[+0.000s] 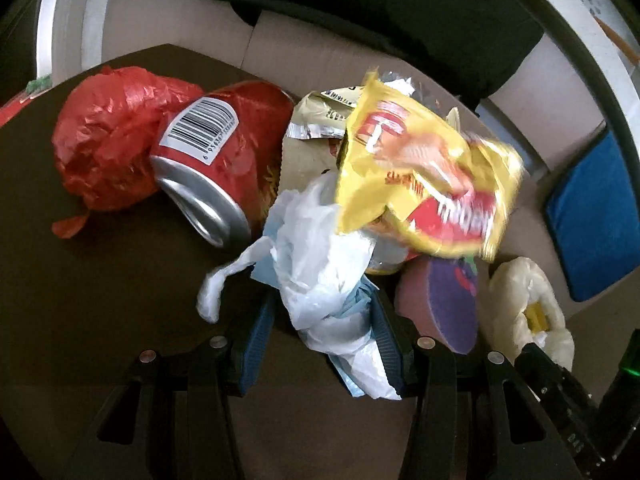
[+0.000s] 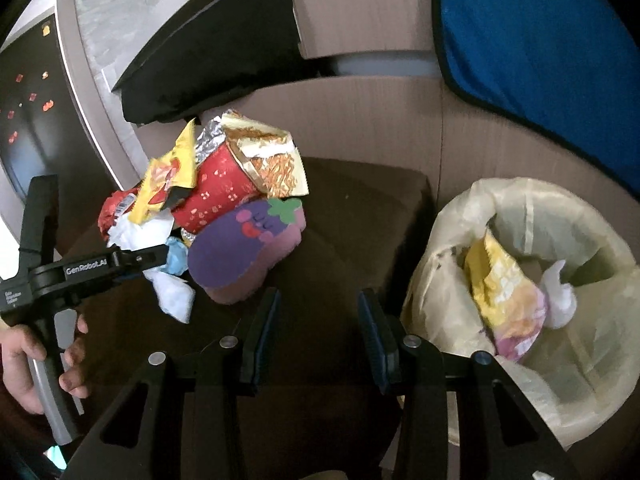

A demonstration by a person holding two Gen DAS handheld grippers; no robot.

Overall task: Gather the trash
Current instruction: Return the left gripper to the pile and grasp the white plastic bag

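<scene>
From the left wrist, the left gripper (image 1: 324,320) has a crumpled white bag (image 1: 316,264) with some pale blue paper between its fingers (image 1: 256,332); the right-hand pad lies against the wad, the left-hand pad shows a gap, so whether it is truly clamped I cannot tell. Beyond it, on the dark brown table (image 1: 104,300), lies a heap of trash: a red bag (image 1: 104,140), a red can (image 1: 224,160) on its side with its barcode up, a blurred yellow wrapper (image 1: 424,176) and a purple sponge (image 1: 444,304). To the right stands a bin (image 1: 520,304) lined with pale plastic. From the right wrist, the right gripper (image 2: 318,332) hangs over bare table (image 2: 352,208), its fingers (image 2: 262,332) apart with nothing between them. The heap sits to the left, a red cup (image 2: 216,196) and a noodle wrapper (image 2: 272,160) on top of it, the sponge (image 2: 240,256) nearest. The left gripper (image 2: 160,260) reaches into the pile, a hand (image 2: 36,360) on its handle. The bin (image 2: 440,300) stands just right of the table, holding a yellow wrapper (image 2: 500,284) and a white wad (image 2: 560,300).
</scene>
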